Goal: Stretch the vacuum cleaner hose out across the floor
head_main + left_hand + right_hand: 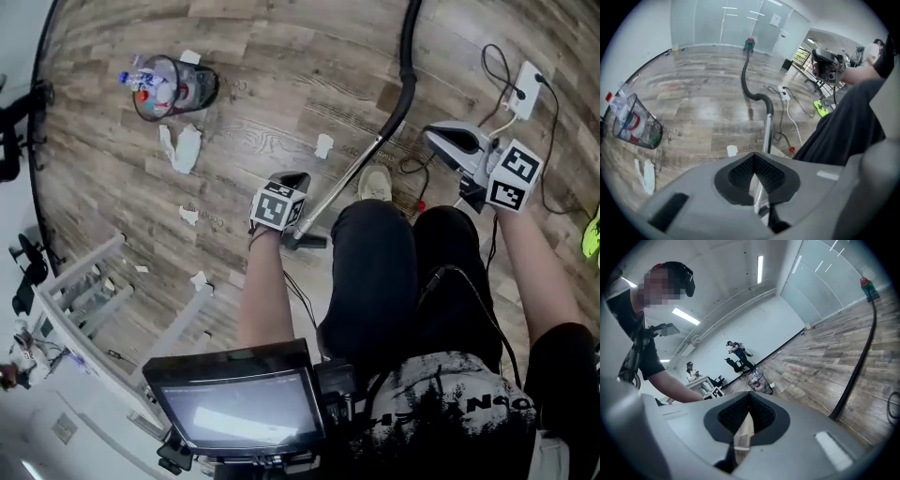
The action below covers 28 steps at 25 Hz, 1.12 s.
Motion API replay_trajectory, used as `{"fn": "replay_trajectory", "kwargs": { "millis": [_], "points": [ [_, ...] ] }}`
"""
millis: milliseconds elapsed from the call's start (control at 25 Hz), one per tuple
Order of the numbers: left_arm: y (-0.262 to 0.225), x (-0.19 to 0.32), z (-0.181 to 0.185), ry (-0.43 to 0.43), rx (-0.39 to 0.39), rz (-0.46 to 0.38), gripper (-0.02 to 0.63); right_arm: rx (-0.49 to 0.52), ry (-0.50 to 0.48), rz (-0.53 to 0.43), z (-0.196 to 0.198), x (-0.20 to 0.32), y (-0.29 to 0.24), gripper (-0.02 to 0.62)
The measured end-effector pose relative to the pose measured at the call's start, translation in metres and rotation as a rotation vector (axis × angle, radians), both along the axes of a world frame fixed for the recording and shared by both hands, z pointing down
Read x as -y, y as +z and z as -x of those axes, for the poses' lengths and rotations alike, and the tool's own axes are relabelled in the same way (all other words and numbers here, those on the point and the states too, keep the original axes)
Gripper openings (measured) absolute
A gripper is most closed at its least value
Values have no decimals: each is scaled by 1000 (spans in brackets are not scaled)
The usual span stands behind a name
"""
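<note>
two closed grippers, hose (409, 66) on the floor (262, 94)
left gripper (753, 161) jaws together near the metal tube (347, 178); right gripper (749, 399) jaws together, empty.

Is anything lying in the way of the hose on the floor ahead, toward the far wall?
Nothing visible on its line: the hose runs over bare floor to the vacuum. The bin and paper scraps lie well to its left, the power strip and its cable to its right.

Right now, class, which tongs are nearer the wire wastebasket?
Left. The left tongs are beside the vacuum tube, on the wastebasket's side of it; the right tongs are beyond the tube, near the power strip.
</note>
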State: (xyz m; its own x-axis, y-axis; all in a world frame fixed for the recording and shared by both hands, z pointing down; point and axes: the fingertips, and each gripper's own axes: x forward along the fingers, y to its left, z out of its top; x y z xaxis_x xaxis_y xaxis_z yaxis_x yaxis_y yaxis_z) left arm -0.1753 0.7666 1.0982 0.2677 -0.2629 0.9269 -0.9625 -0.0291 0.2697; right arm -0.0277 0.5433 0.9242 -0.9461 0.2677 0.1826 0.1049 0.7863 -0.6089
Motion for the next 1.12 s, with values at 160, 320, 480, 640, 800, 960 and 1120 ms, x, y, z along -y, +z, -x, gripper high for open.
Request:
{"fn": "replay_trajectory", "kwargs": {
  "millis": [160,320,480,640,800,960,1120],
  "points": [
    [-113,47,-5,33,-27,-100,3,-43,30,-13,-1,-1,-98,7],
    [-250,93,-20,83,-96,-235,3,-112,66,-57,-5,2,-211,6],
    [-384,154,-27,138,-177,-416,3,-139,132,-140,3,25,-320,6],
    [-494,192,-36,140,-269,-604,3,-117,220,-197,4,38,-403,7],
    [-572,238,-55,187,-318,-776,5,-68,334,-254,-18,57,-454,6],
    [-632,263,-87,232,-397,-892,5,-91,403,-364,-48,64,-483,6],
    [-676,269,-121,284,-383,-981,4,-88,481,-417,-83,69,-503,6]
  ]
}}
